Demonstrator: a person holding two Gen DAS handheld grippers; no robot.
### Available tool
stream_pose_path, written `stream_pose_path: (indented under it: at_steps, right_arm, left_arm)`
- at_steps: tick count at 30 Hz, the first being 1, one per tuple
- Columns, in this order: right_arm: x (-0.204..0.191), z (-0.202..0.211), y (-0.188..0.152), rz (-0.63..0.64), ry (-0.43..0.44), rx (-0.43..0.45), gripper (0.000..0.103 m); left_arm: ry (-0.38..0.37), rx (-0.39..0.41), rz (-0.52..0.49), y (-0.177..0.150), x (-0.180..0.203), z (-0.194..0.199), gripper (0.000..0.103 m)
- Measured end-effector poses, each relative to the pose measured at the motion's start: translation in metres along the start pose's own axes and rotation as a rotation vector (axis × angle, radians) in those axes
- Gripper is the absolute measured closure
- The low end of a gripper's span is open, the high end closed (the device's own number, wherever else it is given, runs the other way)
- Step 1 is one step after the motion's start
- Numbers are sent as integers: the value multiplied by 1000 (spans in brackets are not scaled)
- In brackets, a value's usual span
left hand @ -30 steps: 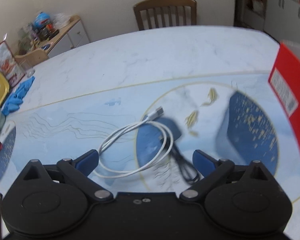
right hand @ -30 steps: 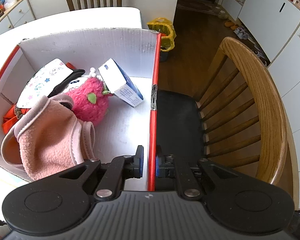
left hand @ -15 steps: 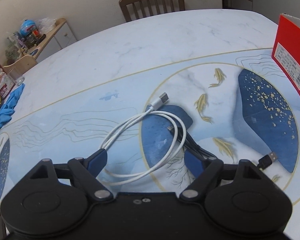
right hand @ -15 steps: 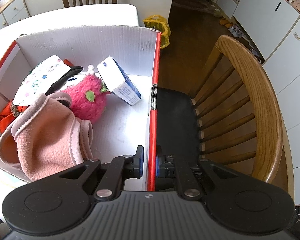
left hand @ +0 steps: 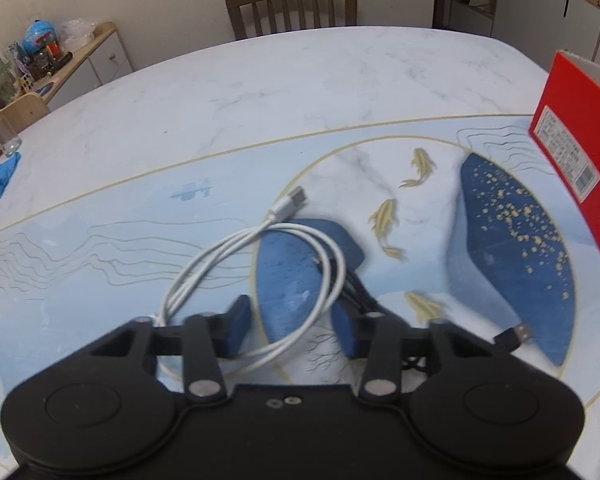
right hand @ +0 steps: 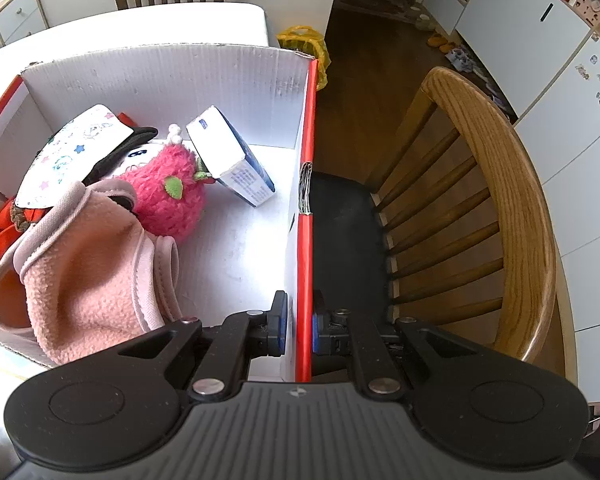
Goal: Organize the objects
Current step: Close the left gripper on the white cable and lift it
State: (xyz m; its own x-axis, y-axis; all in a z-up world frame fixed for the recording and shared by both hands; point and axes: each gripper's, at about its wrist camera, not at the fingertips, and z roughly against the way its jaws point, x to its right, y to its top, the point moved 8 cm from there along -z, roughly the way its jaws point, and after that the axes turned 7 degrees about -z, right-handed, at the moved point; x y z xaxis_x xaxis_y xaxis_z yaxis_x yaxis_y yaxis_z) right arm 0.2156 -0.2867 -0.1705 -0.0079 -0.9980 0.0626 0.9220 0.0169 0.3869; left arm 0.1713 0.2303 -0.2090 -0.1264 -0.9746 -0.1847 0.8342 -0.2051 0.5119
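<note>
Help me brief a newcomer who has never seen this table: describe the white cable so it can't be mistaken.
On the marble table, look at the blue fish-patterned mat in front of the left gripper. The white cable lies there in a loose coil, its silver USB plug pointing away. The black cable tangled beside it is darker and thinner.

You can read nothing here: the white label [left hand: 565, 155] on the red box [left hand: 576, 128] at right and the print on the blue-white carton [right hand: 236, 160] stay illegible.
</note>
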Motion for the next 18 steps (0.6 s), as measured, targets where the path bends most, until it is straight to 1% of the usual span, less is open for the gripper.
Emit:
stream_pose_path:
  at_steps: [1,2,4,8,13,18]
  right_arm:
    - [0,0,0,1,0,0,92]
    - [0,0,0,0,0,-1,92]
    - [0,0,0,0,0,0,92]
    - [0,0,-1,0,5,1,92]
    - [1,1,-1,1,15,4,92]
    - [3,2,-2,-3,32,15,92]
  left_arm:
    - [-7,2,0,1,2,0,75]
    - [-11,4,-2,2,3,1,76]
    - [-23,11,1,4,6,2,84]
    - [-12,22,20,8,4,5,89]
    - [4,30,83,19,-4,13,100]
    - [16,48,128,28,-8,26,101]
